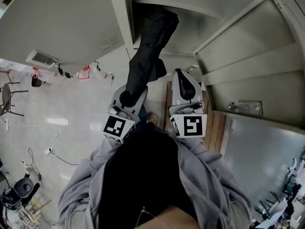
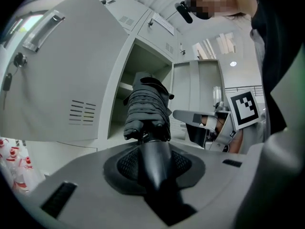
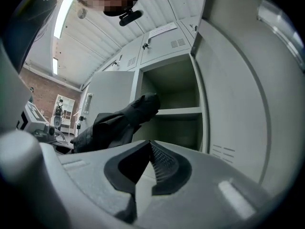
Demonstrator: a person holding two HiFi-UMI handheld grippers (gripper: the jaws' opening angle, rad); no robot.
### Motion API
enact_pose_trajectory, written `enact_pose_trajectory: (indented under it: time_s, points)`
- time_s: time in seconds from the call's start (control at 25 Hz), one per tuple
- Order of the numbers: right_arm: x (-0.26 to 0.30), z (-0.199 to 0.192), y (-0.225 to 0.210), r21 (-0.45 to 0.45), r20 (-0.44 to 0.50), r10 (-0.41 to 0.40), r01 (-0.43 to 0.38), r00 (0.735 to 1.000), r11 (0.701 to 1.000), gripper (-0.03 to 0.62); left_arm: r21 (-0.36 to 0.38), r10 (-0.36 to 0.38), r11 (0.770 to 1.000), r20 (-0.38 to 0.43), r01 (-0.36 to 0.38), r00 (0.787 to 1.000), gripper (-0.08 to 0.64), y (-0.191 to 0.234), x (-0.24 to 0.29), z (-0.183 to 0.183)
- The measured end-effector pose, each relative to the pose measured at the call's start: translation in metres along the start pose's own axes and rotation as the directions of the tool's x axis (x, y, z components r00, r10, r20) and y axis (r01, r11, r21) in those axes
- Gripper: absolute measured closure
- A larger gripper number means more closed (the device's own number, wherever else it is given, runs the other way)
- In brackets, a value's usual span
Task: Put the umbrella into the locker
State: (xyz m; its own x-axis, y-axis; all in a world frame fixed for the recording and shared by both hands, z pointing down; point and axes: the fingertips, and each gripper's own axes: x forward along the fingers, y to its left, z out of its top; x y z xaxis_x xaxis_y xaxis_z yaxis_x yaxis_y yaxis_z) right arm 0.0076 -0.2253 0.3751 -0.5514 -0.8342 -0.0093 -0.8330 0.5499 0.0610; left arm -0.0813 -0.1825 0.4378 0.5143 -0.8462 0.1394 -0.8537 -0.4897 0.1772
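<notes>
A folded black umbrella (image 1: 150, 46) points away from me toward the open grey locker (image 1: 190, 4). My left gripper (image 1: 128, 97) is shut on its handle. In the left gripper view the handle (image 2: 151, 166) runs between the jaws, and the pleated canopy (image 2: 147, 109) stands before the locker opening (image 2: 143, 66). The umbrella's far end is at the mouth of the compartment. My right gripper (image 1: 183, 80) hangs just right of the umbrella, shut and holding nothing. From the right gripper view, the umbrella (image 3: 119, 123) lies left of the jaws, in front of the locker shelf (image 3: 178, 111).
The locker door (image 1: 62, 23) swings open at the left. More closed grey lockers (image 1: 248, 46) stand at the right, and a door panel (image 3: 248, 104) fills the right gripper view's right side. Cables (image 1: 47, 128) trail over the pale floor. Red-capped bottles (image 2: 14, 171) stand low left.
</notes>
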Motion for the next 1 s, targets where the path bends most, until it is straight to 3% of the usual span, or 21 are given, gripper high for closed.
enact_pose_trajectory:
  time_s: [0.24,0.52,0.64,1.0]
  points:
    - [0.019,-0.016,-0.016,0.015,-0.045,-0.053,0.054,0.998,0.998,0.589,-0.042,-0.029,0.999,-0.078,0.026,0.997,0.459,0.023,0.029,-0.021]
    - [0.038,-0.026,-0.044,0.014,-0.069,-0.123,0.124,0.990,0.992,0.589,0.040,-0.117,0.992,-0.148,0.124,0.982,0.459,0.022,0.058,-0.032]
    - [0.042,-0.027,-0.050,0.018,-0.073,-0.143,0.144,0.987,0.989,0.589,0.002,-0.157,0.987,-0.174,0.160,0.972,0.459,0.021,0.070,-0.040]
    - [0.046,-0.037,-0.060,0.019,-0.102,-0.182,0.185,0.978,0.982,0.589,-0.112,-0.148,0.986,-0.206,0.127,0.967,0.459,0.040,0.096,-0.031]
